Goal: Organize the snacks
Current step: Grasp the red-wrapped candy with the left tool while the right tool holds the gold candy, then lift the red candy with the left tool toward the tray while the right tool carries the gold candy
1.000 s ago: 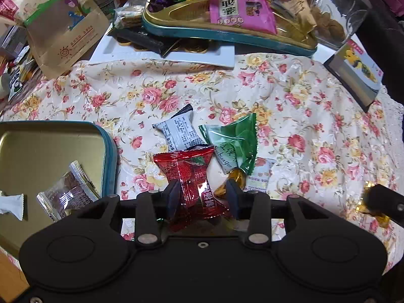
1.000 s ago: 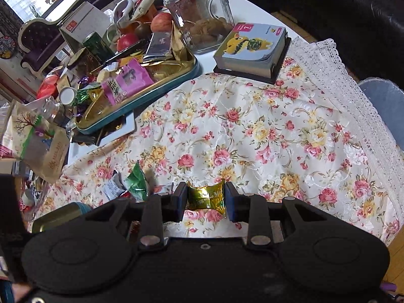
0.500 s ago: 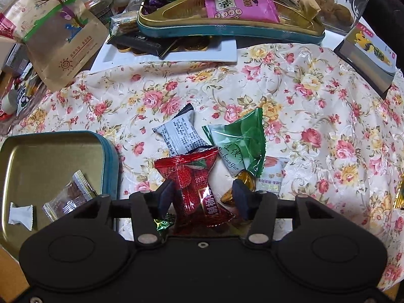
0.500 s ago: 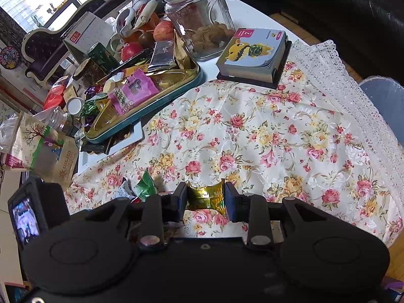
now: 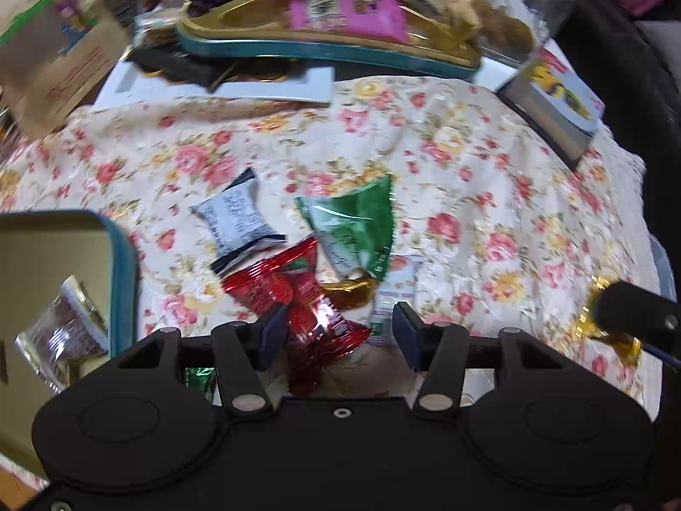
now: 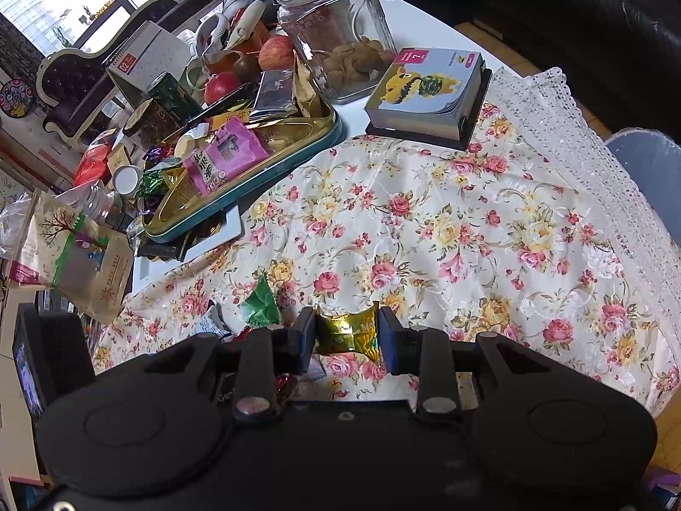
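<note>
In the left wrist view my left gripper stands open over the floral cloth. A red snack packet lies between its fingers, and the right pad is well clear of it. Just beyond lie a grey-white packet, a green packet and a gold candy. An open teal tin at the left holds a brown wrapped snack. My right gripper is shut on a gold snack packet, held just above the cloth. The green packet shows to its left.
A teal-rimmed gold tray heaped with snacks sits at the back, on a white board. Behind it are a glass jar, fruit and a calendar. A thick block calendar lies at the back right, a paper bag at the left. Lace cloth edge runs along the right.
The left gripper's jaws have spread wide and let go of the red packet, which now lies loose between them. The right gripper still holds the gold packet in the same spot.
</note>
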`<move>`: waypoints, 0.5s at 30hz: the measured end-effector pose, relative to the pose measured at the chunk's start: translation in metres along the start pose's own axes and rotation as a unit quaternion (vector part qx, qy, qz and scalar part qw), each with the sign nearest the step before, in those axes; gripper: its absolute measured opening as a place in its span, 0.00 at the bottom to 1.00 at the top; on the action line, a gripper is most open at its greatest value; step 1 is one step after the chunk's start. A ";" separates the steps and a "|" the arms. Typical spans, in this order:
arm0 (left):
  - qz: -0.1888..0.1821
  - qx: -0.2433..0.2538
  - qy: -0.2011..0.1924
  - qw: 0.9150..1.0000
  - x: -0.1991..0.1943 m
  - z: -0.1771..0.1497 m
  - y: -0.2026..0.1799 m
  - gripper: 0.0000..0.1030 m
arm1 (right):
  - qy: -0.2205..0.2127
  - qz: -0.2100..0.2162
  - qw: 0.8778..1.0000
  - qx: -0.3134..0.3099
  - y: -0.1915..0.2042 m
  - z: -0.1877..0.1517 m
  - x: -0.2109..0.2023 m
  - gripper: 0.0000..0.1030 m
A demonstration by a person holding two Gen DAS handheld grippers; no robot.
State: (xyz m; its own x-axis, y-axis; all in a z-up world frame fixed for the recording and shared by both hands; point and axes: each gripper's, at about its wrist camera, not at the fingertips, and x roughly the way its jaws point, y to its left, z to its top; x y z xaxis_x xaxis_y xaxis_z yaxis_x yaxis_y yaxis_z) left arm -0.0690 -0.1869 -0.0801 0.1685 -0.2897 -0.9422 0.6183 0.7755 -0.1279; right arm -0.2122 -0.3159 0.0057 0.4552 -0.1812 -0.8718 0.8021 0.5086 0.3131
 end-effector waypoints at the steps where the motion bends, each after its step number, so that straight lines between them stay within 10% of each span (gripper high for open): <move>1: 0.010 -0.010 -0.004 1.000 0.000 0.001 0.003 0.56 | 0.000 0.000 1.000 0.001 0.000 0.000 0.000 0.32; 15: 0.035 -0.044 0.004 0.998 0.015 0.005 0.007 0.57 | 0.001 0.004 1.000 0.000 0.002 0.000 -0.002 0.32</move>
State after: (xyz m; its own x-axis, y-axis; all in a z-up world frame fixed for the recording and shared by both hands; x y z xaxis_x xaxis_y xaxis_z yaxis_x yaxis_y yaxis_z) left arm -0.0585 -0.1888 -0.0934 0.2023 -0.2275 -0.9525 0.5344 0.8407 -0.0873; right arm -0.2112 -0.3144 0.0077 0.4618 -0.1756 -0.8694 0.7981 0.5099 0.3209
